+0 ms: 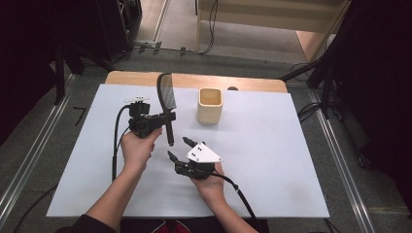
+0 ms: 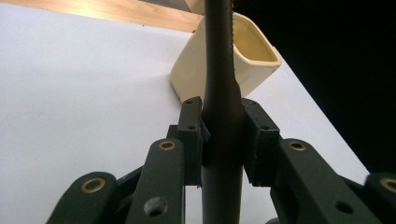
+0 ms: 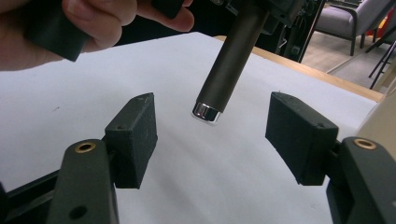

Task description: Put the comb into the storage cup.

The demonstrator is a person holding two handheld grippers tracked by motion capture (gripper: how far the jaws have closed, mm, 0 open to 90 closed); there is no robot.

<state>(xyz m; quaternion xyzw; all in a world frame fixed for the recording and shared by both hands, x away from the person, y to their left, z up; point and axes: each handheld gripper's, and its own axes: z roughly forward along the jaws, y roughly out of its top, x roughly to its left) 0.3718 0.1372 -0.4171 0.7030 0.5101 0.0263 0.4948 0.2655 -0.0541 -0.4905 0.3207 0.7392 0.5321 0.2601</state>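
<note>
the left gripper (image 1: 164, 118) clamps a dark comb (image 1: 165, 99) by its handle, above the table near the cream cup (image 1: 210, 105). the right gripper (image 1: 179, 147) waits open-jawed below the handle's end — likely a handover, needing closure there.

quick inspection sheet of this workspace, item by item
surface: white sheet over a wooden table, mostly bare
job's things: dark comb held upright by its handle; cream square cup standing open beside it
clutter: nothing seen
grippers: left gripper shut on the comb handle; right gripper open, fingers apart below the handle's metal tip, not touching it
cables: black cable trails from the left gripper, another from the right
surroundings: grey floor, metal rails, dark frames, floor wires beyond the table
</note>
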